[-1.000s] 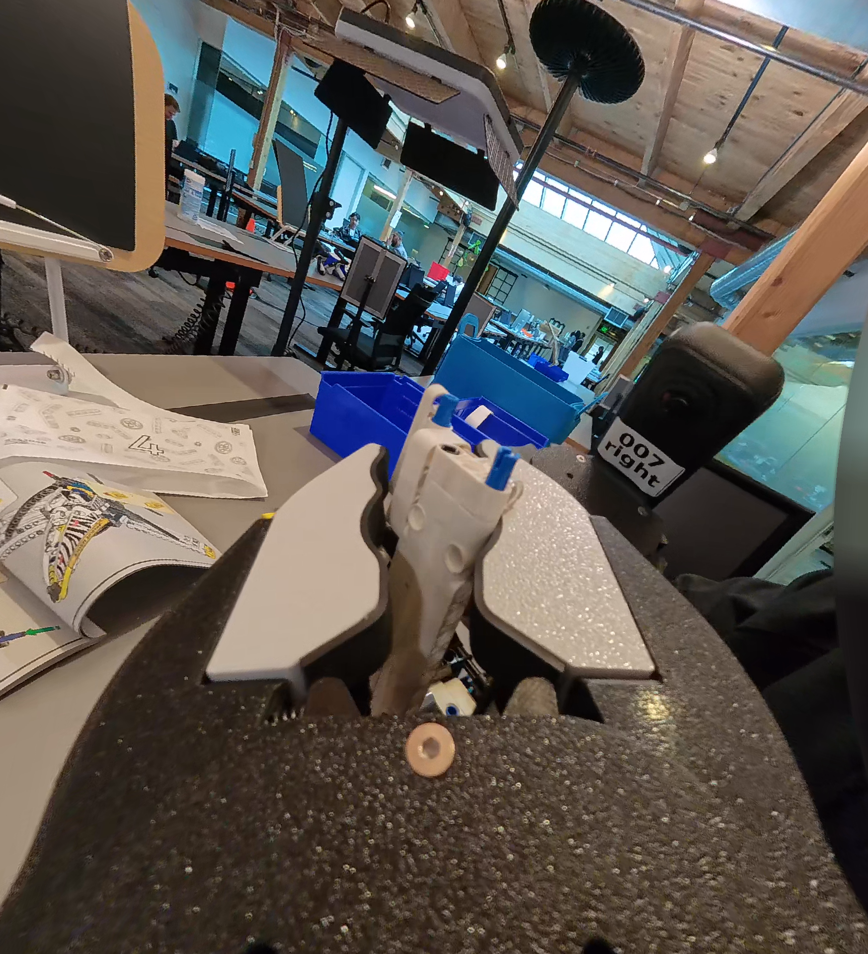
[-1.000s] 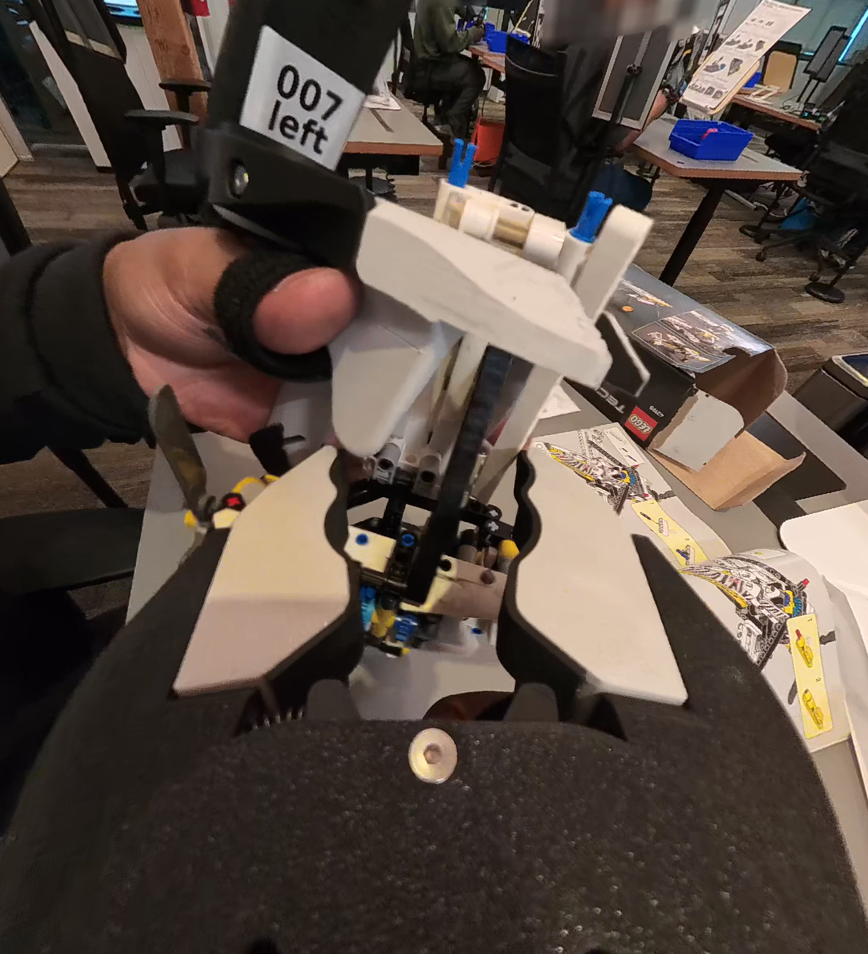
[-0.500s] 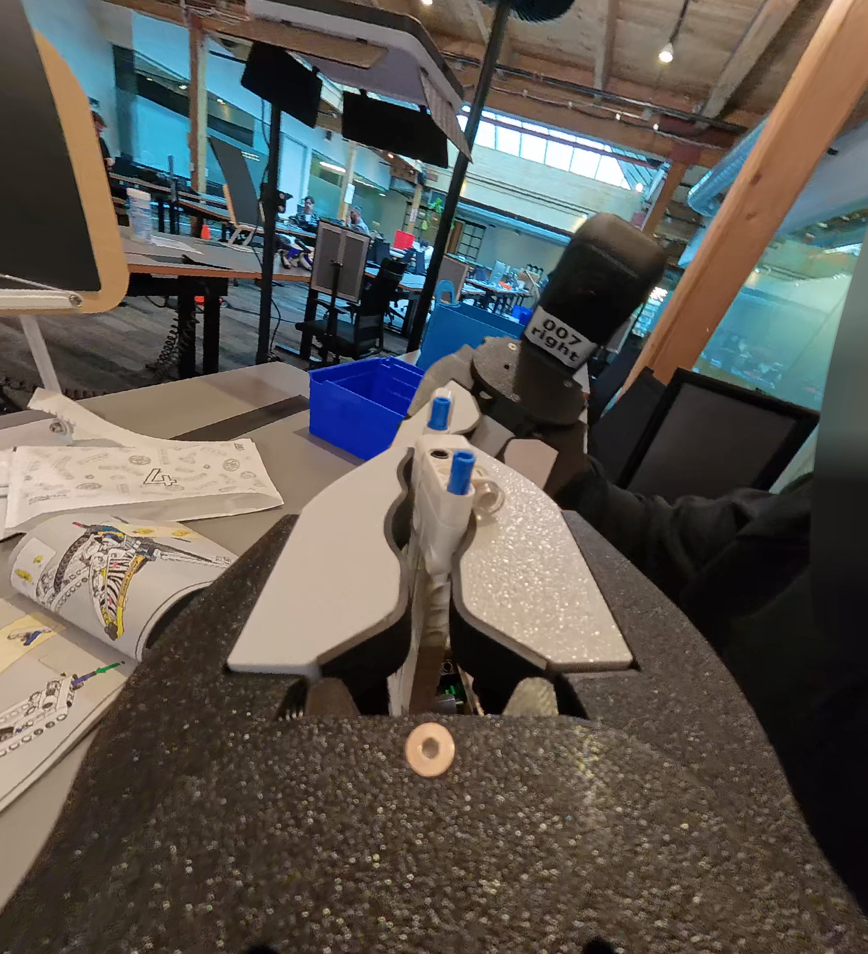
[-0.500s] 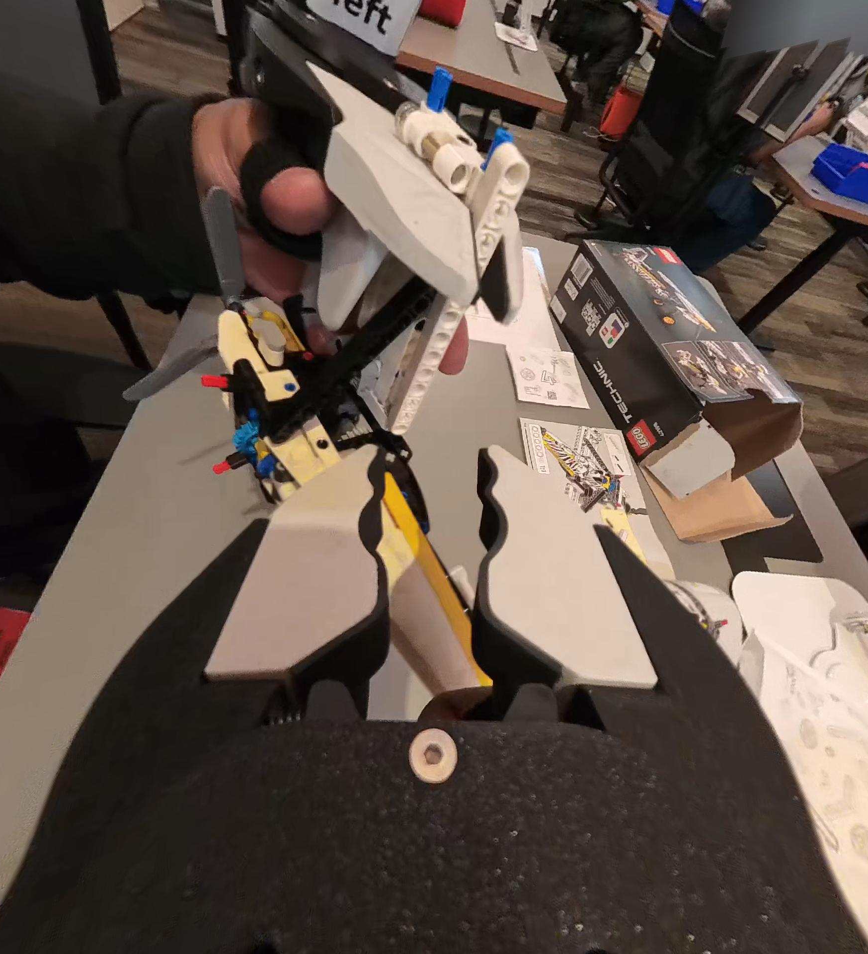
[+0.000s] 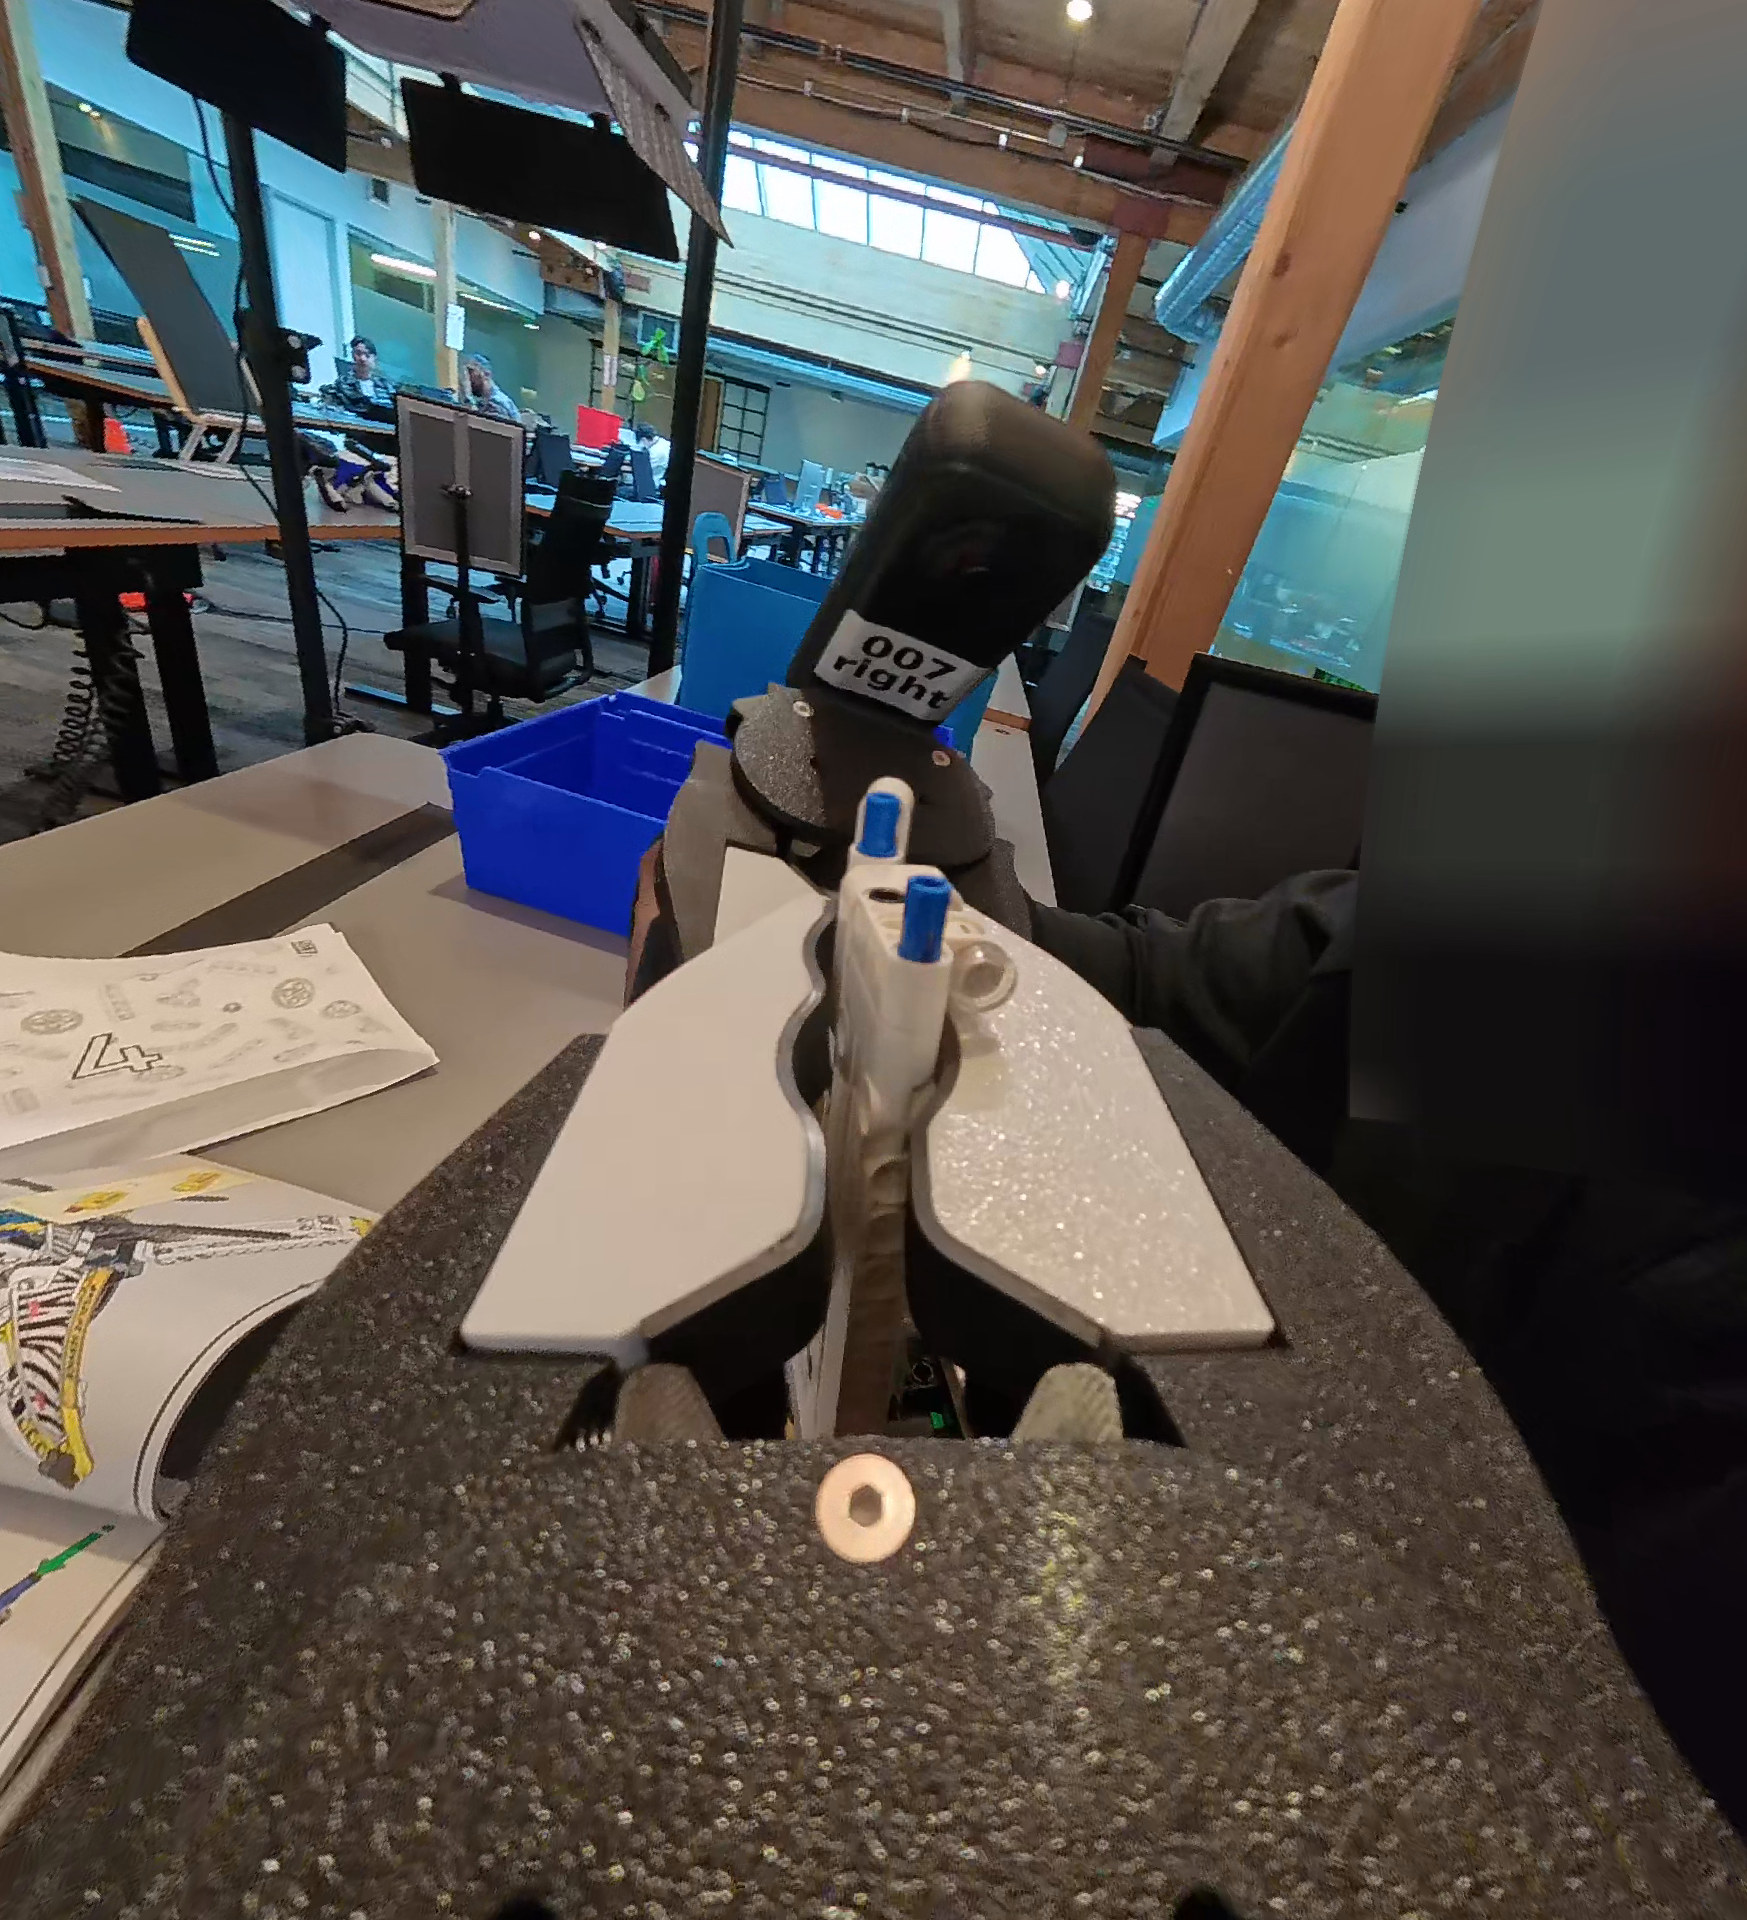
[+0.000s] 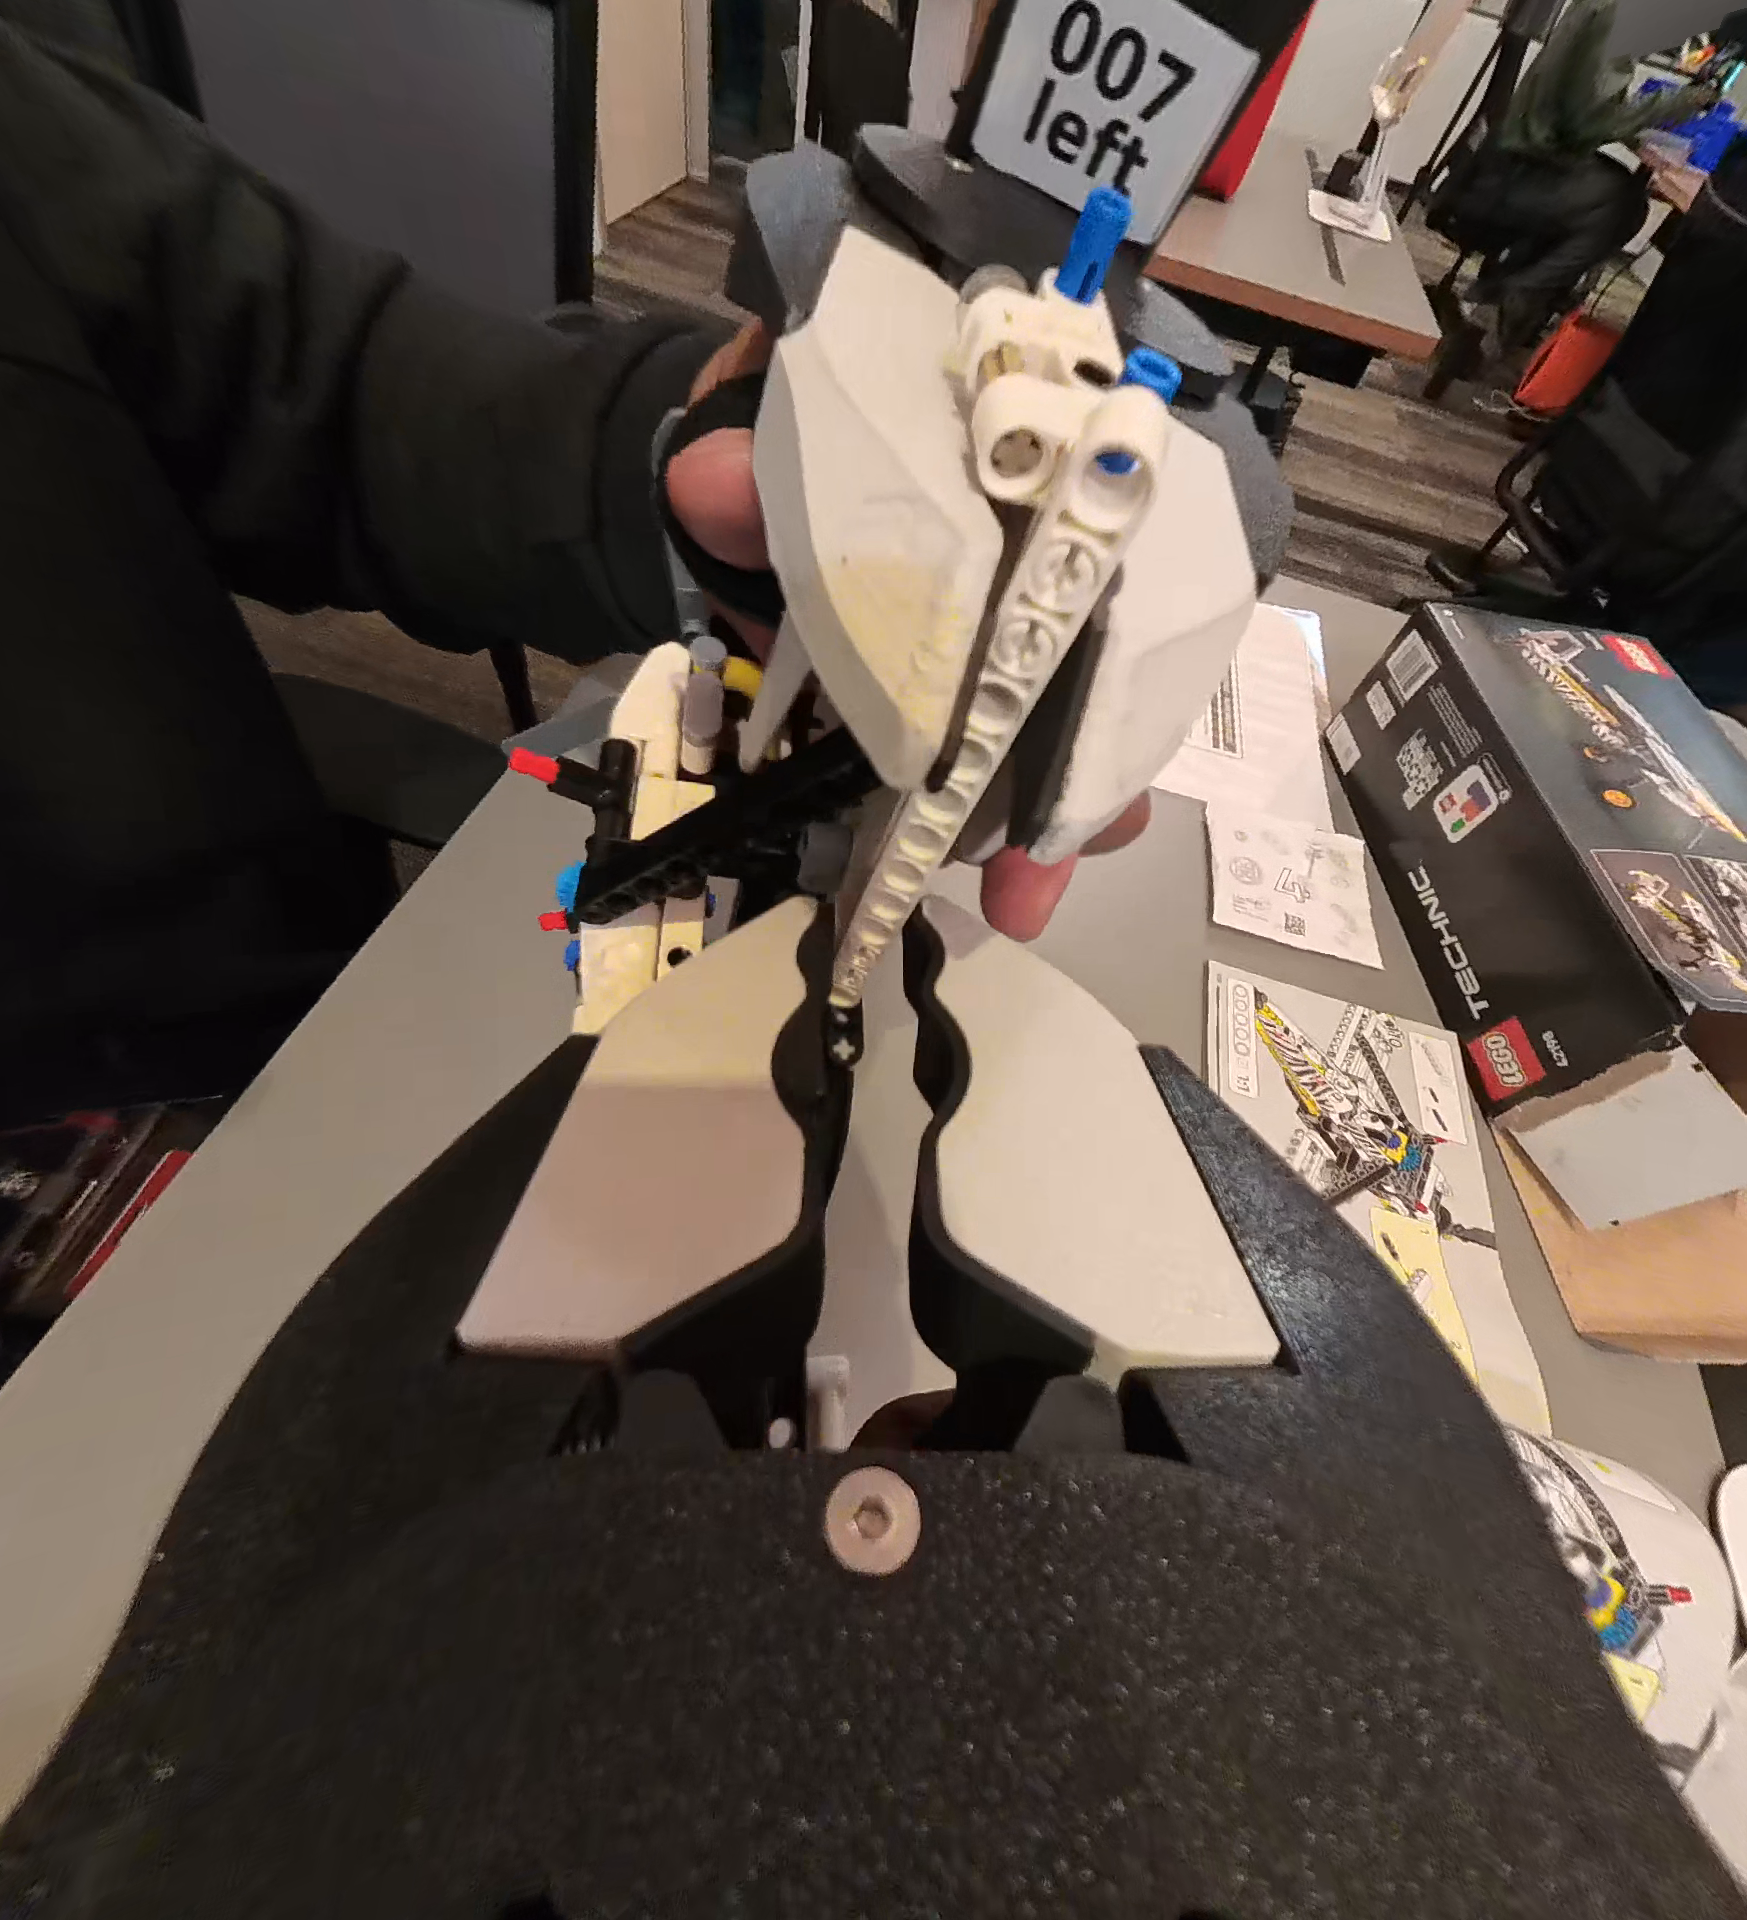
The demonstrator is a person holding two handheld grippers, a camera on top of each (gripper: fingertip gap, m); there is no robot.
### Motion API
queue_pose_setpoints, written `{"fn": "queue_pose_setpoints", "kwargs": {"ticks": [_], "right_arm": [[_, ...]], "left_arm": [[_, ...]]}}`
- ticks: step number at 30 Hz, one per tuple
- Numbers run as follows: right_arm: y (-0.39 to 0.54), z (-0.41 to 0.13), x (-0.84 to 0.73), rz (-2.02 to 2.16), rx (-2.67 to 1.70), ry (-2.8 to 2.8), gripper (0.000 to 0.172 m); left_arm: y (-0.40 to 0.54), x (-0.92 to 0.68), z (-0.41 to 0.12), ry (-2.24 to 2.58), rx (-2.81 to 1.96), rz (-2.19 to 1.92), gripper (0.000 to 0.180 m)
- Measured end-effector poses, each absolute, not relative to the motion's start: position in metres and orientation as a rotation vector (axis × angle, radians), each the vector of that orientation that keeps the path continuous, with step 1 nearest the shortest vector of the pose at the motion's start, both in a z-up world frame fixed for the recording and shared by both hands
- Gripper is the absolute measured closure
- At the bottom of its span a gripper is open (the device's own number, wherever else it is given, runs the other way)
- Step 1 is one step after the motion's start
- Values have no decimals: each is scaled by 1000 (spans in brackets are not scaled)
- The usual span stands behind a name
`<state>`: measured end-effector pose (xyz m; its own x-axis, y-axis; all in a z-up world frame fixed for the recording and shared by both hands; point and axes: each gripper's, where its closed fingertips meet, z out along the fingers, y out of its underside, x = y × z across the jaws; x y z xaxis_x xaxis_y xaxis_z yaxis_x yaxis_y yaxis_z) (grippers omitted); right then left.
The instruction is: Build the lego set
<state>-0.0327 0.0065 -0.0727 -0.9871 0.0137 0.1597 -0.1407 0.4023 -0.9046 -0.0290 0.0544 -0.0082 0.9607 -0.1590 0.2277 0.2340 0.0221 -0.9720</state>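
Right tool (image 6: 864,1023): narrowed since a second ago, pads now around the white beam's (image 6: 962,790) black tip; contact unclear. Left tool (image 5: 874,1023): narrowed too, clamped on that white beam, above the surface (image 6: 256,1091).

You have two grippers in view, the left gripper (image 5: 874,1023) and the right gripper (image 6: 864,1013). One brick model (image 6: 962,665) sits between them. On the bench (image 6: 225,1091) are one blue bin (image 5: 557,800), one black box (image 6: 1575,831), one open booklet (image 5: 69,1299) and one parts sheet (image 5: 142,1049).
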Motion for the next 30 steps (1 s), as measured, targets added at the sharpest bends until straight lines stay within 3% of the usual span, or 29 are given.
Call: {"fn": "queue_pose_setpoints", "kwargs": {"ticks": [20, 23, 26, 30], "right_arm": [[9, -73, -23, 1668, 242, -2584, 163], [10, -73, -26, 1649, 211, -2541, 160], [22, -74, -33, 1573, 154, -2507, 146], [45, -44, -34, 1706, 86, -2385, 148]], "left_arm": [[57, -17, -10, 80, -1567, -227, 172], [57, -19, -10, 66, -1584, -189, 172], [56, -18, -11, 80, -1602, -153, 173], [56, -13, -11, 105, -1623, -138, 172]]}}
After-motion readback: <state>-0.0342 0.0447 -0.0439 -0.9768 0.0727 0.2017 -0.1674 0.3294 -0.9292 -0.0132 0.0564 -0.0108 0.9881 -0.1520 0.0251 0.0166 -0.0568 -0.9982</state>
